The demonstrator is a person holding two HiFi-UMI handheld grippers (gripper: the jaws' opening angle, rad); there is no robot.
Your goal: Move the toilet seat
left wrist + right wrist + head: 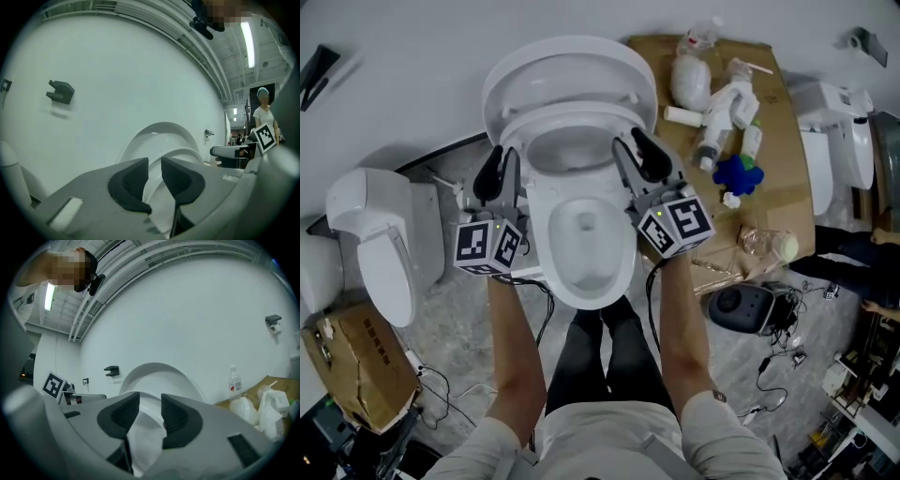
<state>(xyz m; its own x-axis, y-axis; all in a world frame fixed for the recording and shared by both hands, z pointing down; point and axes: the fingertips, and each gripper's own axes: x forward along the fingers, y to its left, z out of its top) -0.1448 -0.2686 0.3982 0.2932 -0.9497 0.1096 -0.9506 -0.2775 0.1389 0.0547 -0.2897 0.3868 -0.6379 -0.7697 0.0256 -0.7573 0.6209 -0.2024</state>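
**Two claws on the seat, one on each flank**

Nearest the camera, the bowl (538, 246) is sitting open between the person's forearms, and both claws are reaching past it. The left claw (500, 161) is working the left flank of the toilet seat (572, 116). Its jaws are standing only a sliver apart, with white rim filling the gap, so it looks to be pinching the edge. The right claw (638, 148) is doing the same on the right flank with a wider gap, again packed with white rim.

The seat itself is sitting at the back of the bowl, tilted up off the rim and leaning toward the raised lid (570, 62), which is resting against the wall (412, 56).

Judging by its look, this is stiff, glossy moulded plastic. It is light enough for two claws but slick under the pads, and it is turning on a hinge at the back. Taking it on the side rims, evenly, is looking like the sensible hold.
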